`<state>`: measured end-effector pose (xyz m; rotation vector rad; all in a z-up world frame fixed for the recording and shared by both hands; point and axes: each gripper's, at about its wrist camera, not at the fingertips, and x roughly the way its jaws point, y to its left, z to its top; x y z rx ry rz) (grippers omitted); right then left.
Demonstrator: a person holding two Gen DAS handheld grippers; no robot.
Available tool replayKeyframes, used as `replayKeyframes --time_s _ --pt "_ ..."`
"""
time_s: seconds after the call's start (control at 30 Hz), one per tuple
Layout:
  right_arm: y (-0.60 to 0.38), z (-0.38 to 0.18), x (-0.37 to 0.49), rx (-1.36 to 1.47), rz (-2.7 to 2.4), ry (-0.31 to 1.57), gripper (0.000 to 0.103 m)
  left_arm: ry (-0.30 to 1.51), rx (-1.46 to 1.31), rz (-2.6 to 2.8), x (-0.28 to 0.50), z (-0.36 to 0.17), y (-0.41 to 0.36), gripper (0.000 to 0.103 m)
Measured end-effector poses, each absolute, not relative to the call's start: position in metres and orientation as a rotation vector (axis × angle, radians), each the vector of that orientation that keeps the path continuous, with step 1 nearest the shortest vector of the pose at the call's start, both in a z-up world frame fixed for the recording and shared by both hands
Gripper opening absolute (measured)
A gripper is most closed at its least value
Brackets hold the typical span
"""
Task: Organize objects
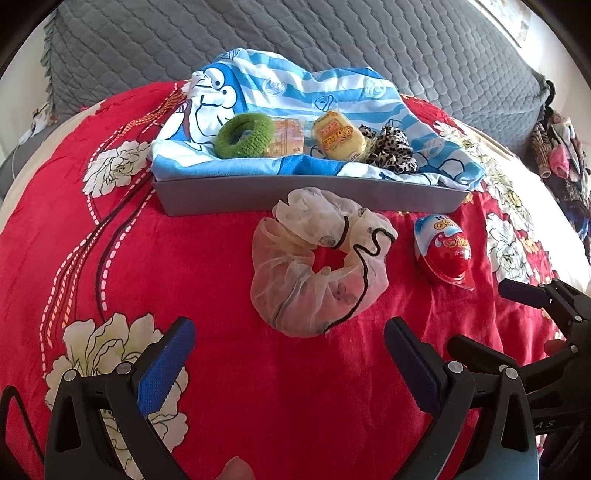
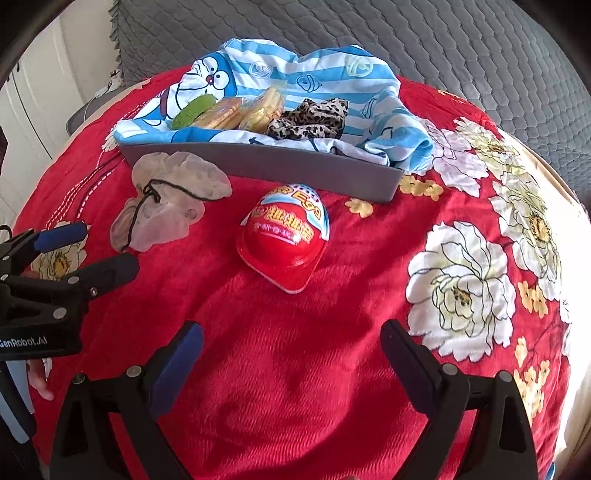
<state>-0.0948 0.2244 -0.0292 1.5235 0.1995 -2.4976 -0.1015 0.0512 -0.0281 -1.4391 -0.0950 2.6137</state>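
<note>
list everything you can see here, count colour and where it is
tray: 1, grey, on the bedspread, lined with the cloth
cloth: 1, blue and white striped cartoon print, draped in and over the tray
green scrunchie: 1, green, in the tray at its left
snack packs: 2, yellow and orange, in the tray, middle
leopard scrunchie: 1, leopard print, in the tray at its right
white scrunchie: 1, sheer white with black trim, on the bedspread in front of the tray
toy egg: 1, red with blue-white top, on the bedspread right of the white scrunchie
bedspread: 1, red with white flowers
quilt: 1, grey, behind the tray
left gripper: 1, black with blue pads, open, empty
right gripper: 1, black with blue pads, open, empty
</note>
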Motion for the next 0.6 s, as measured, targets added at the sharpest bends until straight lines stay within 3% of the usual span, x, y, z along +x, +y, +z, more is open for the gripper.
replayKeyframes --time_s 0.6 --pt "0.224 -0.033 -0.11 1.483 -2.491 0.15 0.097 -0.11 -1.434 2.607 -0.119 -0.034 0.057 0.102"
